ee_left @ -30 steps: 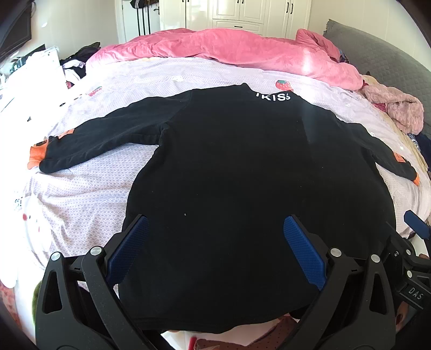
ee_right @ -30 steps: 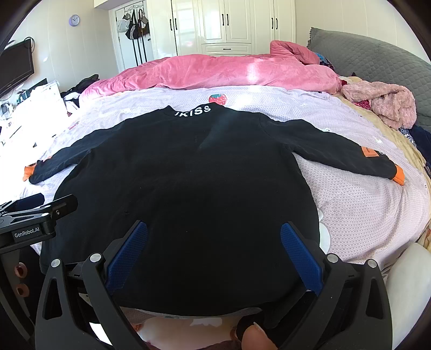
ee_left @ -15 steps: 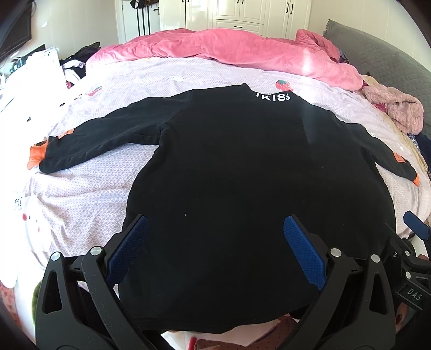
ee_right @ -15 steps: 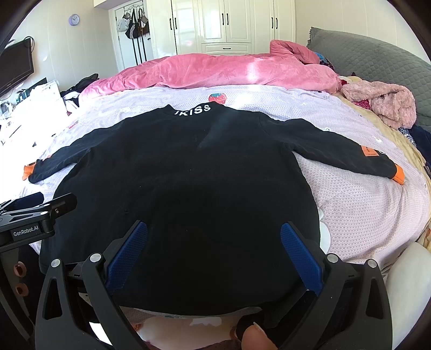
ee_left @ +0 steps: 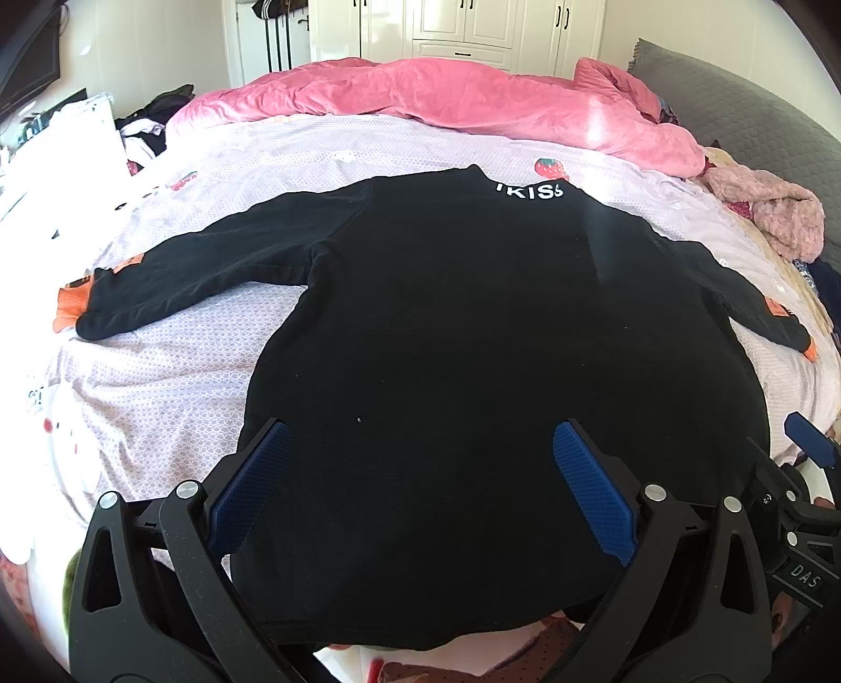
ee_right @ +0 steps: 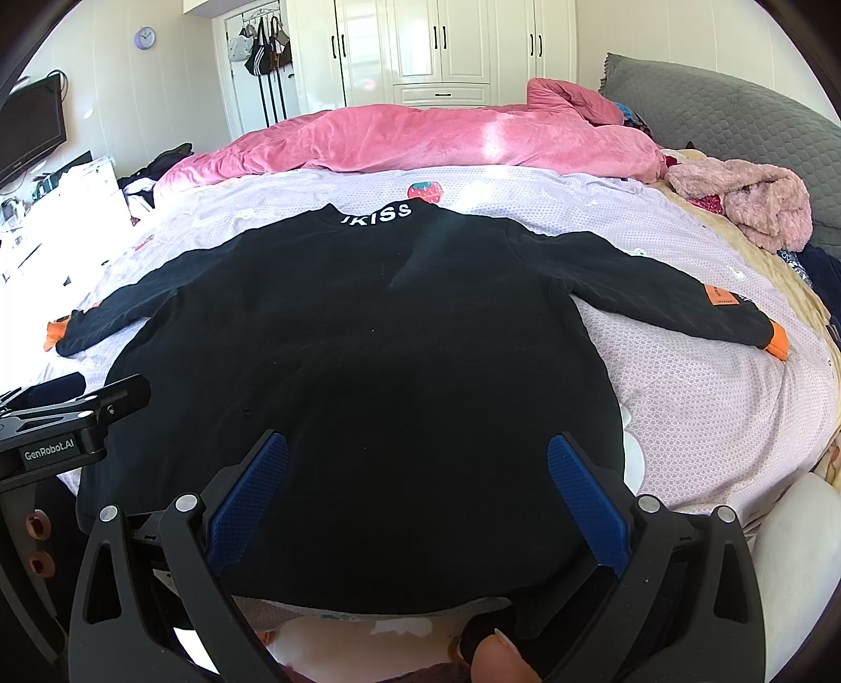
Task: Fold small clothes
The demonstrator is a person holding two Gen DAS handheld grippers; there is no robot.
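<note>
A black sweatshirt [ee_left: 473,341] lay spread flat, back side up, on the bed [ee_left: 184,368], its hem nearest both claws and its collar with white lettering [ee_right: 376,213] at the far end. The left claw [ee_left: 420,483] hovered over the hem with its blue-padded fingers [ee_left: 249,488] spread wide apart, nothing between them — the black cloth showed in the gap below. The right claw [ee_right: 418,488] hung the same way over the hem, jaws wide apart and gripping nothing; a thumb tip [ee_right: 496,659] showed at the bottom edge of its view.

Out to the left of the left claw the left sleeve [ee_left: 194,278] stretched away, ending in an orange cuff [ee_left: 68,307]. To the right of the right claw the right sleeve [ee_right: 667,299] ran outward, with an orange patch [ee_right: 719,297] near its orange cuff [ee_right: 777,341].

Beyond the collar, far ahead of both claws, a pink quilt [ee_right: 420,136] lay bunched across the bed — and a fuzzy pink garment [ee_right: 746,202] sat off to the far right beside a grey headboard [ee_right: 736,115]. White wardrobe doors [ee_right: 441,47] stood behind.
</note>
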